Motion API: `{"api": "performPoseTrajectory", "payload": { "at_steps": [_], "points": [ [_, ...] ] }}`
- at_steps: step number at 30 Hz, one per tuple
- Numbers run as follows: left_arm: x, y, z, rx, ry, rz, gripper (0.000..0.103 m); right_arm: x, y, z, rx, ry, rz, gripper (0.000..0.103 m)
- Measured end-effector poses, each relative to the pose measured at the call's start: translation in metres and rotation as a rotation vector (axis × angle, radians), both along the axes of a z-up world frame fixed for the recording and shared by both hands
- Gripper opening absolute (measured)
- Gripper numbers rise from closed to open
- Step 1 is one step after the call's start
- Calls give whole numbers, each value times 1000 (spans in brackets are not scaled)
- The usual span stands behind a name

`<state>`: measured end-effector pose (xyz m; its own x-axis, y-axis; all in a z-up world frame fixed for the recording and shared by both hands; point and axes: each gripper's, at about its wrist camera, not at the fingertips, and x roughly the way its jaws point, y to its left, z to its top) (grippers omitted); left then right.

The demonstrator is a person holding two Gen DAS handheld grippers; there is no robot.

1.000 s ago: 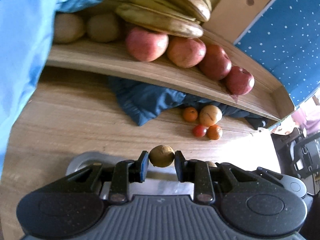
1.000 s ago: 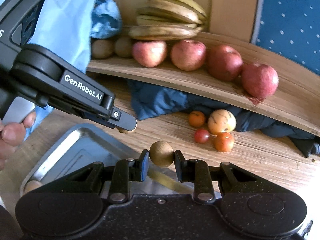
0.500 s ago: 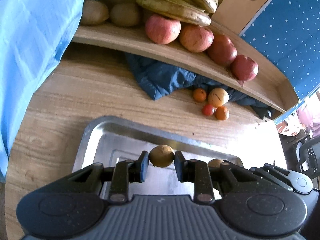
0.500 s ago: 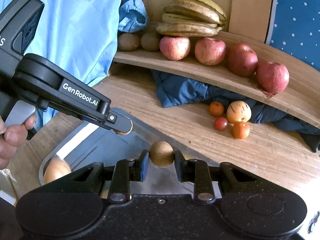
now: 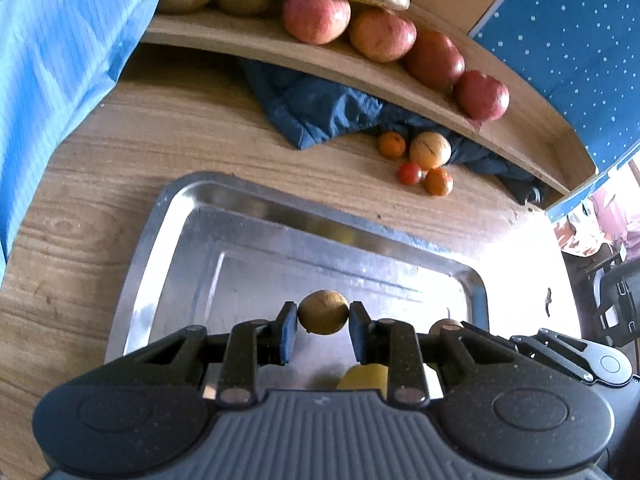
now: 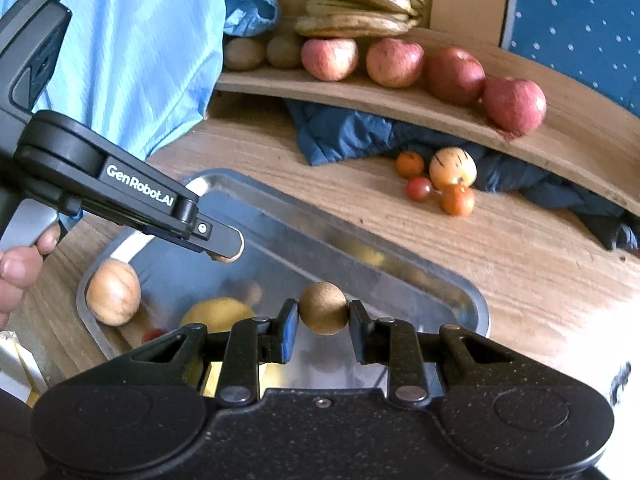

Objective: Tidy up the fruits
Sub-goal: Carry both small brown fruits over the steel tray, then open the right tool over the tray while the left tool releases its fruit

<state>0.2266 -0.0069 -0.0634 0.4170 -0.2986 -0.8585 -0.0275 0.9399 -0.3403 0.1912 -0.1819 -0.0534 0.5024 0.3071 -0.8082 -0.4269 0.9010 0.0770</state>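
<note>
Tools (image 5: 323, 322) (image 6: 323, 320), each gripping a small brown fruit (image 5: 323, 312) (image 6: 323, 308), now hang over the tray (image 5: 280, 216).

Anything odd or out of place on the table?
Yes: four small fruits, including a pale yellow round fruit, lie loose on the wooden tabletop against a crumpled dark blue cloth stuffed under the wooden shelf, outside the metal tray.
</note>
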Motion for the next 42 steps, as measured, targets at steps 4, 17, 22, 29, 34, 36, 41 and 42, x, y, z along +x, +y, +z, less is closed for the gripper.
{"api": "performPoseTrajectory", "payload": {
  "at_steps": [4,17,22,29,34,36,41,42],
  "points": [
    [-3,-3,-2,5,9,-12,30,-7,-1,-4,-16,11,-18,29],
    [-7,-5,-3,28,23,1,30,-15,-2,-9,-35,35,-24,29],
    [-9,-5,-4,38,35,11,30,-14,-3,-14,-40,55,-31,29],
    [-11,-6,-4,44,42,18,31,-15,-3,-17,-41,70,-32,29],
    [-13,-6,-2,57,42,30,38,-15,-5,-16,-39,74,-41,32],
    [-14,-6,0,60,38,35,44,-16,-6,-15,-37,74,-45,35],
    [-18,-7,5,70,23,43,54,-19,-12,-12,-31,60,-57,49],
    [-20,-6,7,71,17,46,58,-20,-13,-11,-29,57,-59,51]
  ]
}}
